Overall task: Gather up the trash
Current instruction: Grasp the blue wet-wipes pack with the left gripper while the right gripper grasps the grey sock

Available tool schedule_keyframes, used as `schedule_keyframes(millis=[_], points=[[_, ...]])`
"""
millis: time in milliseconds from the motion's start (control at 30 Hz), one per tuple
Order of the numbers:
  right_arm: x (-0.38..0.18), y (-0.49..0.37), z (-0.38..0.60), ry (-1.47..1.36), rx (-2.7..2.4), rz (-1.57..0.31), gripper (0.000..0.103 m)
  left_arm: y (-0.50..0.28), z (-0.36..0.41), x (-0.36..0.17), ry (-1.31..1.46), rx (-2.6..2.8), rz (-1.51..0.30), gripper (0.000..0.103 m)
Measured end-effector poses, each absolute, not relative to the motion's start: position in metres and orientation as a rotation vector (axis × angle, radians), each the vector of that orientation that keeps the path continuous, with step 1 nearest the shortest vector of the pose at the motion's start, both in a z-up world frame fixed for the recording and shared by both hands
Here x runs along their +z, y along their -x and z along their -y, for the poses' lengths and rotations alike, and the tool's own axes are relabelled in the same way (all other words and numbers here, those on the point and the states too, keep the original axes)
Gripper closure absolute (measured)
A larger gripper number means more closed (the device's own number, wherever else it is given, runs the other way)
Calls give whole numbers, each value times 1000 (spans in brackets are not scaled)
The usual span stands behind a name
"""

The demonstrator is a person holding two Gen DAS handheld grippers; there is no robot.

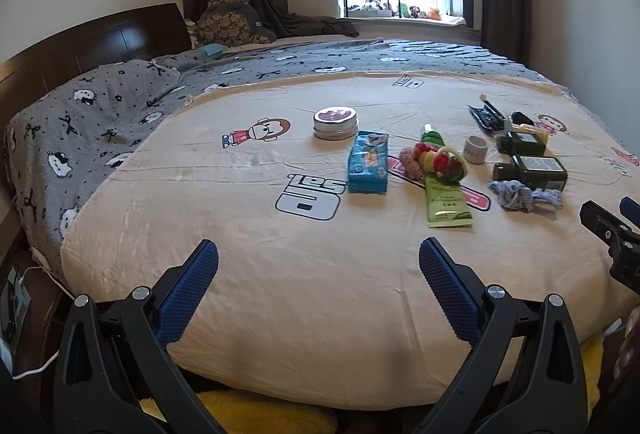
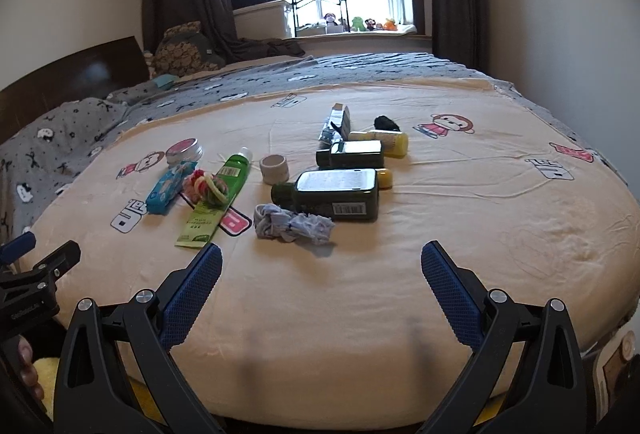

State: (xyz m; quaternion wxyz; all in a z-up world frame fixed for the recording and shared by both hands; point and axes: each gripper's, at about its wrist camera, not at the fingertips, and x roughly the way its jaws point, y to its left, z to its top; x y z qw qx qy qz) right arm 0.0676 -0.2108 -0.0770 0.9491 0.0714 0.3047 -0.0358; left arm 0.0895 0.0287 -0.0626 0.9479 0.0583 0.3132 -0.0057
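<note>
dark green bottles [image 2: 337, 193]: 2 | yellow bottles [image 2: 384, 142]: 2 | green tube [image 2: 218, 193]: 1 | round tin [image 1: 335, 121]: 1 | blue packet [image 1: 368, 161]: 1 | tape roll [image 2: 274, 169]: 1 | hair-tie bundle [image 2: 206, 185]: 1 | grey scrunchie [image 2: 294, 226]: 1

The right gripper [image 1: 616, 230] is cut off by the left view's edge; toys [image 2: 360, 23] on the windowsill are too small to identify; bottle [image 2: 336, 193] label text is unreadable
</note>
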Motion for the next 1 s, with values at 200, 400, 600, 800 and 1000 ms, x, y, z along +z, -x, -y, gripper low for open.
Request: schedule_keyframes(millis=[200,400,600,800,1000], points=[[-98,-110,192,-133,-9,-677,23,-138,-36,-74,-106,-72,-670,13],[-108,-140,185,-103,-14,-709,36,-182,-17,-85,-173,-149,-692,16],[-117,-157,185,-114,5,-735,53,-223,3,-95,-216,-156,-716,21],[-118,-155,187,-86,12,-742,95,-256,2,-115,-163,-178,-822,45],[-116,-140,197,-101,26,-723,96,-259,1,-113,-127,-220,-845,65]])
